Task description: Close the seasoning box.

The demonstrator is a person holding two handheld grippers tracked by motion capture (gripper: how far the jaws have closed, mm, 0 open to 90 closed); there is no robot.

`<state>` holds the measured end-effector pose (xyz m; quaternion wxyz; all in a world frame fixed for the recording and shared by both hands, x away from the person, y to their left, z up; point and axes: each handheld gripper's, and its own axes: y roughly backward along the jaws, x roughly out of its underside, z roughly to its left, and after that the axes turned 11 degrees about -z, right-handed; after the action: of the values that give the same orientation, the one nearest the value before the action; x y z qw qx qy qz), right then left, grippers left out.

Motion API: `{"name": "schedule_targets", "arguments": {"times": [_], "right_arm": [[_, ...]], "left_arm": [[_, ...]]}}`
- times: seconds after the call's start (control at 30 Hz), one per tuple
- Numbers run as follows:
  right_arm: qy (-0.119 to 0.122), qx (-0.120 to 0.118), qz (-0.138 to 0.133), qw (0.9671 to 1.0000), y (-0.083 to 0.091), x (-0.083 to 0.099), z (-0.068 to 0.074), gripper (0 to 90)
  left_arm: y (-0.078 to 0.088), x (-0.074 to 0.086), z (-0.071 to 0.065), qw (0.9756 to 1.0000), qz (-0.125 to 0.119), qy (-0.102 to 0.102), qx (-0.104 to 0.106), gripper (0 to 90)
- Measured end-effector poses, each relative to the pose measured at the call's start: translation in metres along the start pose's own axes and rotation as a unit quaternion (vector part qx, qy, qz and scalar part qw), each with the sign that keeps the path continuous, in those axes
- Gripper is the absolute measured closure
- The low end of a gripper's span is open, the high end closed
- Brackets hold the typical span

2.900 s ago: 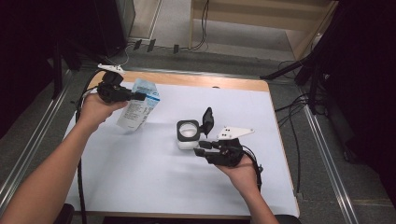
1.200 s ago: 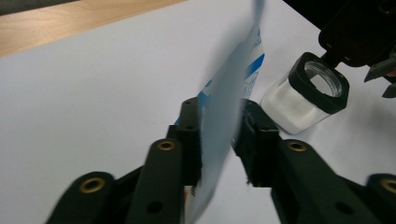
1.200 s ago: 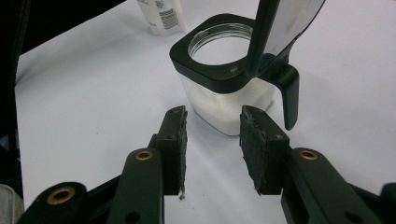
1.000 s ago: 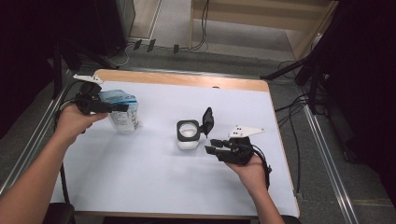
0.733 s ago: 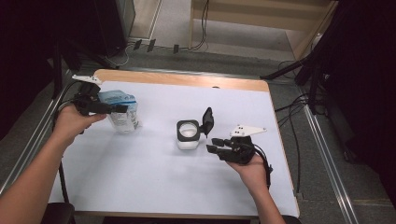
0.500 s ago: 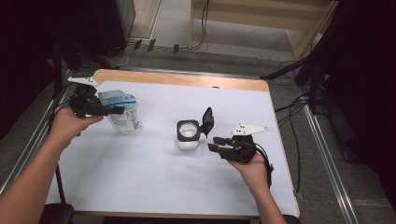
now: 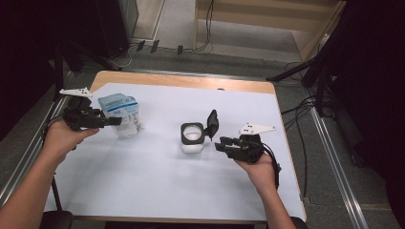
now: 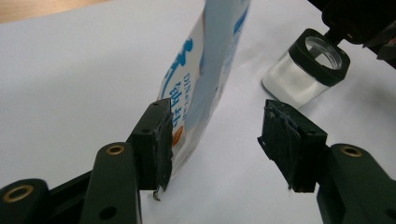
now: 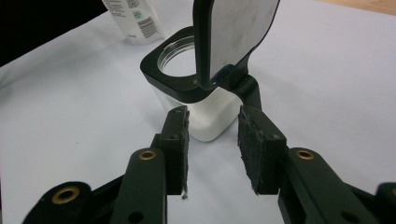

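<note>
Looking down from the high view, we see the white-covered surface [image 7: 157, 191] with plenty of bare room in its near half, while the pouch [image 7: 120, 114] stands close to the left edge and the square jar [image 7: 193, 138] sits near the middle, well apart from it. The left tongs [image 7: 114, 121] are spread and have just been opening; in the left gripper view the pouch [image 8: 205, 70] stands between the jaws, the left pad right against it and the right pad clear of it. The right tongs [image 7: 220, 143] are spread too, empty, just beside the jar's right side and below its raised black lid [image 7: 212, 123]; in the right gripper view the jar [image 9: 196, 93] lies just ahead of the jaw tips, not gripped. Both forearms come in from the near edge, each hand wrapped around its gripper body, the left reaching along the left edge.
</note>
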<state>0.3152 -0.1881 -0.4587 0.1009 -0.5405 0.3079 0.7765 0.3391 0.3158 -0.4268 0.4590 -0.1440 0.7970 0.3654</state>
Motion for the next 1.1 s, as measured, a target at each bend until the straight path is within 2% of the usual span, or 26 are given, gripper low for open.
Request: {"name": "schedule_targets", "arguments": {"times": [0.13,0.27,0.4,0.6,0.77,0.8,0.9,1.1], "right_arm": [[-0.003,0.0,-0.005,1.0,0.001,-0.002,-0.002,66.1],[-0.008,0.001,-0.006,1.0,0.0,-0.003,-0.006,68.4],[-0.017,0.002,-0.008,0.9998,-0.001,-0.004,-0.008,70.7],[-0.019,0.006,-0.007,0.9998,-0.002,-0.006,-0.012,75.2],[-0.023,0.009,-0.007,0.9997,-0.003,-0.006,-0.016,78.6],[-0.022,0.01,-0.006,0.9997,-0.003,-0.006,-0.017,79.3],[-0.024,0.013,-0.006,0.9996,-0.003,-0.008,-0.019,81.5],[-0.028,0.015,0.0,0.9995,-0.005,-0.01,-0.023,87.0]], "left_arm": [[0.005,0.006,0.001,1.0,0.006,0.003,-0.006,44.0],[0.011,0.012,0.001,0.9999,-0.002,0.009,-0.008,44.9],[0.016,0.02,-0.006,0.9999,-0.005,-0.001,-0.014,48.1],[0.019,0.03,-0.017,0.9999,-0.001,-0.008,0.006,54.5],[0.018,0.035,-0.025,0.9997,-0.004,0.001,0.022,58.7],[0.017,0.035,-0.027,0.9996,-0.008,0.009,0.025,58.7],[0.013,0.036,-0.032,0.9994,-0.007,0.001,0.034,59.2],[0.007,0.037,-0.042,0.9992,0.001,-0.013,0.037,57.0]]}}
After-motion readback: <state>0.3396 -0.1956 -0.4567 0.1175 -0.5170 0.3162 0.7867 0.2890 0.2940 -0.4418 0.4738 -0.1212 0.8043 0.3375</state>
